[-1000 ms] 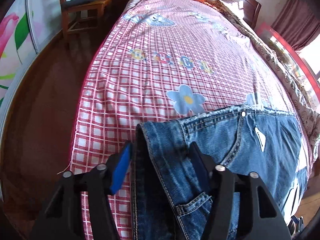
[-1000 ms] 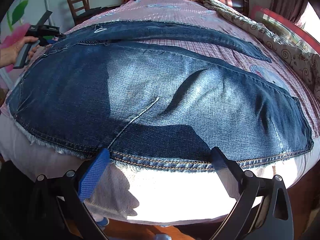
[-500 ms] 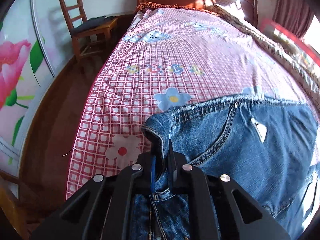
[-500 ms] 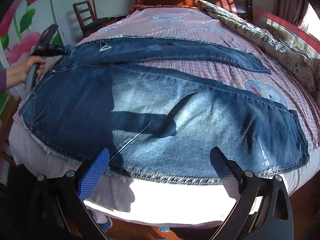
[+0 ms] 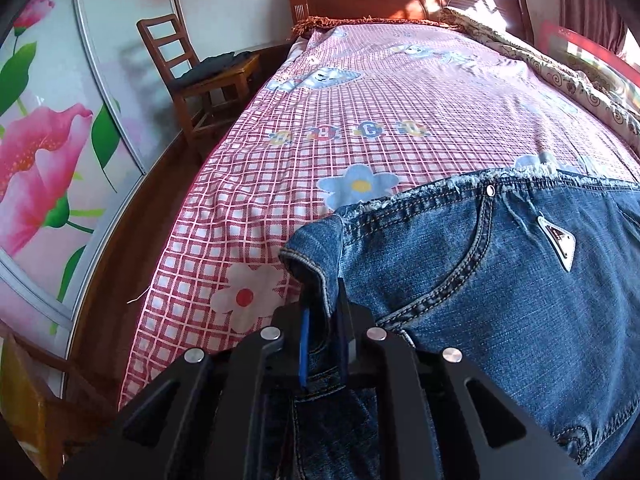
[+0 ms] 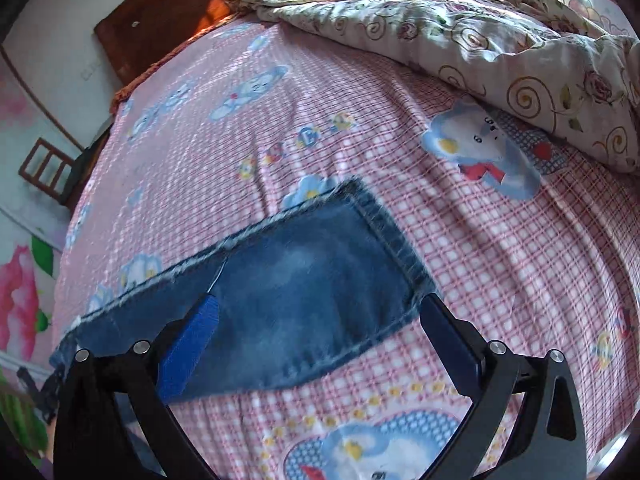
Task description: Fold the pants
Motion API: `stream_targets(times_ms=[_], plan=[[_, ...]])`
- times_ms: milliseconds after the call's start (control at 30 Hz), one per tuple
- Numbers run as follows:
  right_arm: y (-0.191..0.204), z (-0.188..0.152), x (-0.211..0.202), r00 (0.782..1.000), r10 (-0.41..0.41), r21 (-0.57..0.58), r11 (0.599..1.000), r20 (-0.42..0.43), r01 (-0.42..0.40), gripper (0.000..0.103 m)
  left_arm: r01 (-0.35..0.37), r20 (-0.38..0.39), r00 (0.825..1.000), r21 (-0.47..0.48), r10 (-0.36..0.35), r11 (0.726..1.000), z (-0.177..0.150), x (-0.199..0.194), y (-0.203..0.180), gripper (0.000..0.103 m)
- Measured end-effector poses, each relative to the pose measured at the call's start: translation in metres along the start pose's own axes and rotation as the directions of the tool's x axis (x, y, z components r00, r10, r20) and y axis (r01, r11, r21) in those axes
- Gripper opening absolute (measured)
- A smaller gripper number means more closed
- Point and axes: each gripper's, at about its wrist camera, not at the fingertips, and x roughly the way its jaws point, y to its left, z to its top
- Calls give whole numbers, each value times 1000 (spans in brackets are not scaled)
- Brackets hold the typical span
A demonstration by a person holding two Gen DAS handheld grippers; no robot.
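- Two grippers are at work on one pair of jeans (image 5: 500, 280) spread over the pink checked bed (image 5: 360, 112); the waist end fills the lower right of the left wrist view.
- A second ago the left gripper (image 5: 322, 320) stood wide apart around the waistband corner. Now its fingers are pressed together on that corner, with denim pinched between the blue pads at the lower middle of the frame, and the cloth there rises off the sheet.
- The right gripper (image 6: 320, 328) is spread wide and holds nothing. Half a second ago it looked across the whole garment from the bed's edge; now it hovers over a leg end (image 6: 320, 300) at the middle of its frame, with the hem just beyond its fingertips.
- A flowered quilt (image 6: 480, 40) lies bunched at the upper right of that view, well apart from the jeans.
- My reading: one end is secured, and the free gripper is lining up on the cuff. Folding proper looks not yet begun, since the leg lies flat and single.
- Next step probably calls for closing on the hem.
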Motion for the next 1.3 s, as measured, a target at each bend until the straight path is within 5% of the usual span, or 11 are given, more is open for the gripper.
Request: stream_targets(times_ms=[133,467,533,633,667,767,967,1300], plan=[[-10,46,47,999,-20,73,997,-47,23,87,-4,6,1000,0,4,1000,-1,0,-1,10],[0,84,114,983,-156,-38,988,-101,153,83,4,9,1000,-8,-4,1000,-2,2,-1,10],[8,83,126,975,-192,-108,978,-113,180,74,2,6,1000,-7,-2,1000,-2,2,-1,10],[25,82,129,972,-220,-225,954,-82,197,24,3,-4,1000,-6,-3,1000,1,2,-1,10],[30,83,126,973,-221,-242,950,-70,198,20,8,-11,1000,-9,-8,1000,2,2,0,10],[53,75,109,962,-270,-367,893,28,261,18,44,-8,999,-78,-45,996,10,-5,10,10],[57,54,23,961,-156,-403,883,229,239,18,154,139,982,-191,-128,969,13,-47,23,9],[-10,-71,-119,930,9,-327,937,369,120,18,371,358,890,-211,-282,904,-31,-162,40,8]])
